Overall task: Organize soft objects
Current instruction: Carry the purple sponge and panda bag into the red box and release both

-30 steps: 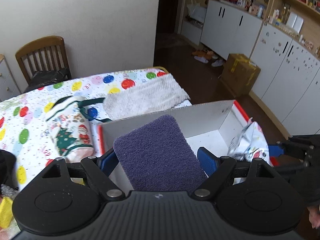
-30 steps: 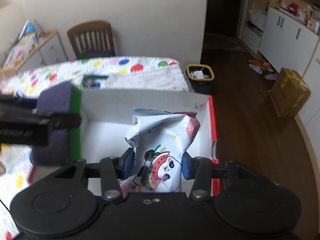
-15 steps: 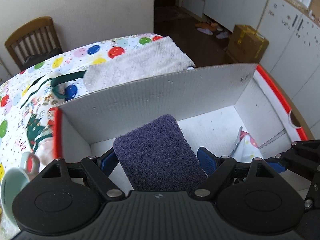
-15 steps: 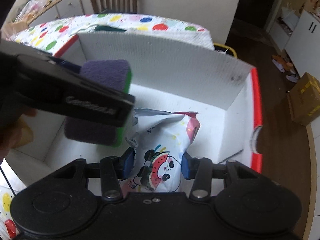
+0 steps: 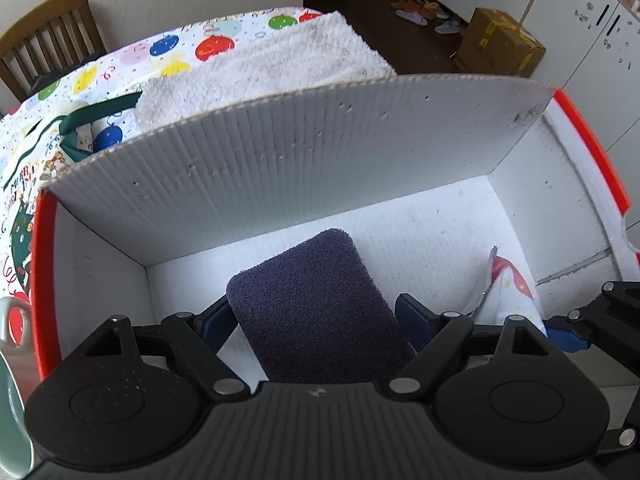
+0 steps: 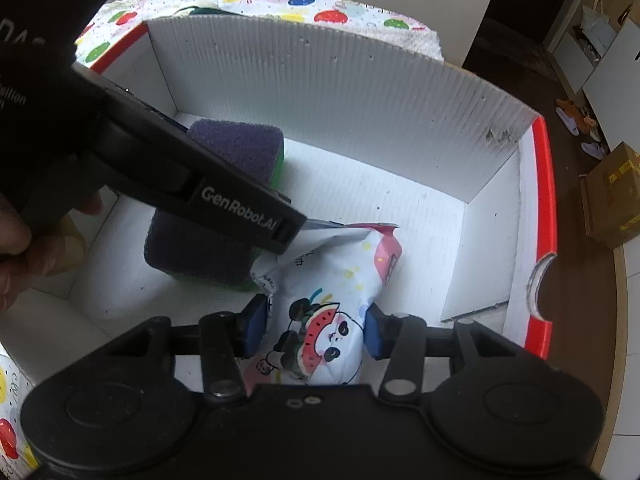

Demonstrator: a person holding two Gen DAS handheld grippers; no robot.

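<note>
Left wrist view: we see the left gripper pinching the purple sponge low inside the white box, near its floor; we judge this a drop-in position. A fluffy towel lies beyond the box wall on the balloon-print counter. Bag lettering there is partly cut off, unreadable.

Right wrist view: the right gripper clamps the panda-print packet inside the same box, just beside the sponge. The left gripper's finger reads "GenRobot.AI".
</note>
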